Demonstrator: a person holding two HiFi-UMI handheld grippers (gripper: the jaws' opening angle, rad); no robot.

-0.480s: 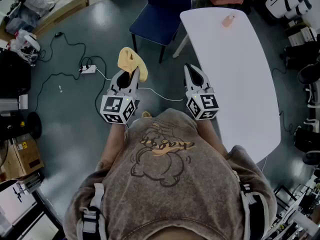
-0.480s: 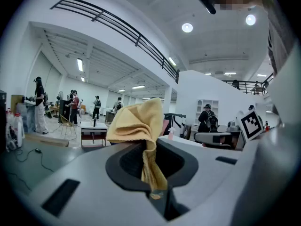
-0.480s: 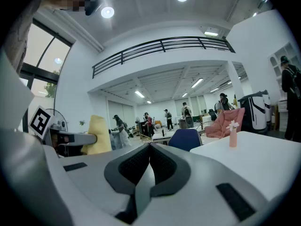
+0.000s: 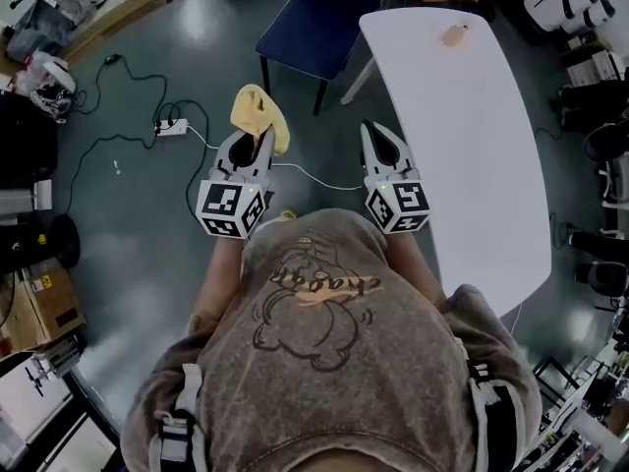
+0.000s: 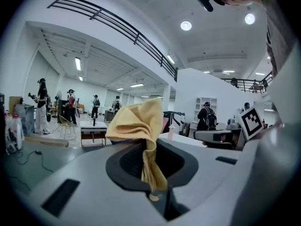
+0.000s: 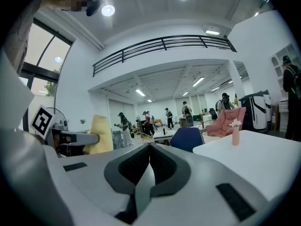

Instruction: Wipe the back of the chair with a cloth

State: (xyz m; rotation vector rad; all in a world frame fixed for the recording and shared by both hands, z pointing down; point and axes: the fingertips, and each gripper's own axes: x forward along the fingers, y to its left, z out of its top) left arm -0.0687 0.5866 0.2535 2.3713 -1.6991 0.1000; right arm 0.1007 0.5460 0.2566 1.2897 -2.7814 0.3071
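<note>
Pinching cloth (image 4: 259, 114), left gripper (image 4: 255, 149); shirt script (image 4: 324, 281) illegible

The grey floor (image 4: 147, 264) carried a white table (image 4: 472, 165) at the right and a blue chair (image 4: 319, 18) just beside the table's far end. One small pink item (image 4: 454, 34), possibly a vase, stood on the tabletop near that far end. A white power strip (image 4: 170, 127) lay on the floor left of the chair, with a black cable (image 4: 108, 141) looping from it. A white cable (image 4: 314, 175) ran across the floor towards the table.
</note>
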